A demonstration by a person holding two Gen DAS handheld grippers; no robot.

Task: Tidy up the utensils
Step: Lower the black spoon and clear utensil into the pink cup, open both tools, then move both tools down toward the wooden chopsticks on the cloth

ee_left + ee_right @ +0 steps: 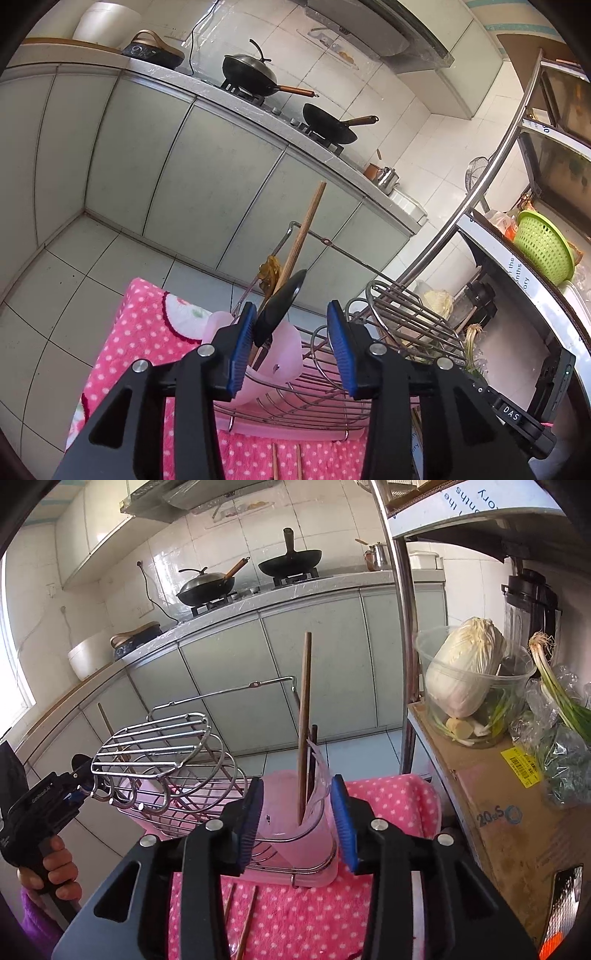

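Right gripper jaws apart, nothing clamped; chopstick stands in pink cup just ahead btw them. Left gripper also apart, black spatula near its left pad.

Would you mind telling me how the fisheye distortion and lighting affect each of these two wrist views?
Left wrist view: strong barrel distortion bows the cabinets and metal shelf post; daylight is even, with black vignette corners. Right wrist view: the window at the left edge is blown out, the counter curves, and the chopstick in the pink holder stays sharp.
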